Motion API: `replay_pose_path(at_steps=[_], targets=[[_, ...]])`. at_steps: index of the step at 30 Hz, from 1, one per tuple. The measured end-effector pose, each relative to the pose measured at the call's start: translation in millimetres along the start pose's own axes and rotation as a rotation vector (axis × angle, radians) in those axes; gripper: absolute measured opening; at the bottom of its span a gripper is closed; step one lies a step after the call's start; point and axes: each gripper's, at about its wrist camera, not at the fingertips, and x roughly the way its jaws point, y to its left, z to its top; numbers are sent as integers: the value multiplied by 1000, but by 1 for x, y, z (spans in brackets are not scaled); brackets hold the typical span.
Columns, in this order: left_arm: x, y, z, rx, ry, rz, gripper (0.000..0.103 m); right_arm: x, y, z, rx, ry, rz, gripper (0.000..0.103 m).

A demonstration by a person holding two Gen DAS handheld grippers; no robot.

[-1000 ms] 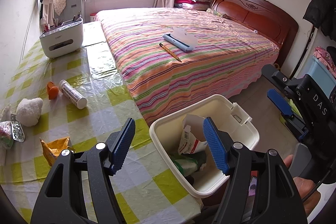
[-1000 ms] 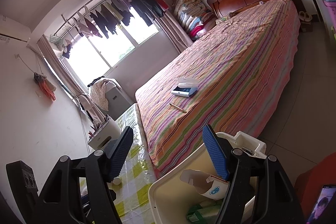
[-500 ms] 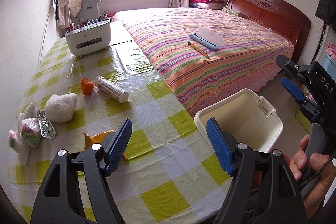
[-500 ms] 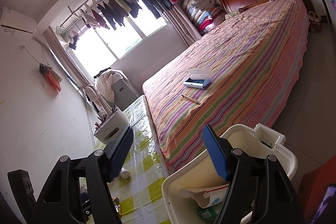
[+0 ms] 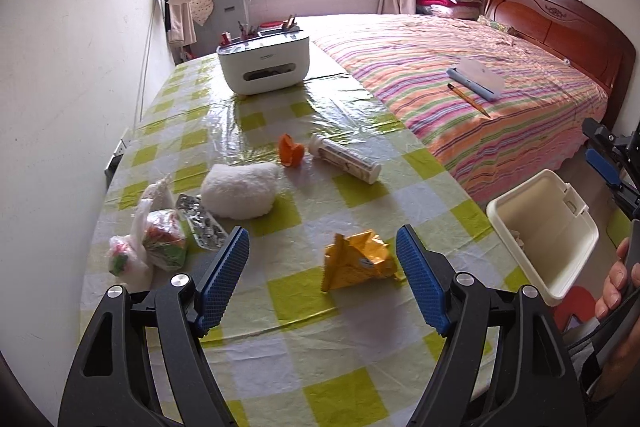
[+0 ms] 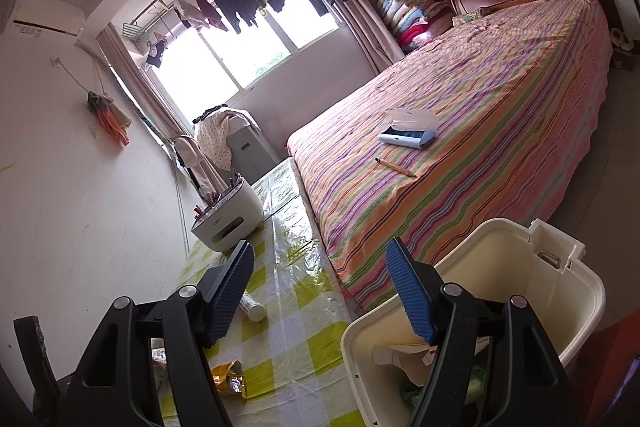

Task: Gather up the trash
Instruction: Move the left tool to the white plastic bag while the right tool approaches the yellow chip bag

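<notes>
Left gripper (image 5: pixel 322 267) jaws apart above yellow wrapper (image 5: pixel 360 261), right gripper (image 6: pixel 320 291) jaws apart, empty, seemingly over bin (image 6: pixel 576 291)

One bin (image 5: pixel 541 223), one yellow wrapper (image 5: pixel 362 261), one tube (image 5: pixel 346 158), two small bags (image 5: pixel 150 241).

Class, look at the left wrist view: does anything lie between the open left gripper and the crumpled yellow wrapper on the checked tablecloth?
Nothing visible does. The left gripper is open, and the yellow wrapper lies on the tablecloth just ahead between its fingers, with only bare cloth in front.
</notes>
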Motion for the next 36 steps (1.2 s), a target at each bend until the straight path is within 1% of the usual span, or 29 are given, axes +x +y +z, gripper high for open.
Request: replay_pose_path(at_steps=[5,10,14,18,20,23,26,29,32,34,35,36], targets=[[-8,60,3,-111,-30,79,76,15,20,-10,-35,71,43,67],[-12,115,5,-189,-31,144,77,33,47,-29,-105,162,78,67],[-12,160,4,-286,-19,145,77,47,74,-49,-167,229,112,67],[-2,199,-7,-402,21,136,77,57,99,-69,-250,276,136,67],[11,207,-13,-416,67,132,77,61,108,-77,-275,295,145,70],[28,206,-19,-381,120,162,77,65,120,-86,-304,314,154,71],[42,205,-23,-373,148,187,77,69,131,-95,-336,327,157,71],[53,207,-25,-390,173,193,77,75,142,-105,-368,346,156,71],[61,204,-26,-381,184,197,77,81,148,-113,-391,367,157,71],[64,202,-25,-377,182,187,73,85,152,-119,-407,382,155,71],[64,202,-26,-374,176,182,67,87,154,-121,-414,387,153,71],[65,201,-25,-372,174,176,55,89,156,-124,-422,392,151,71]])
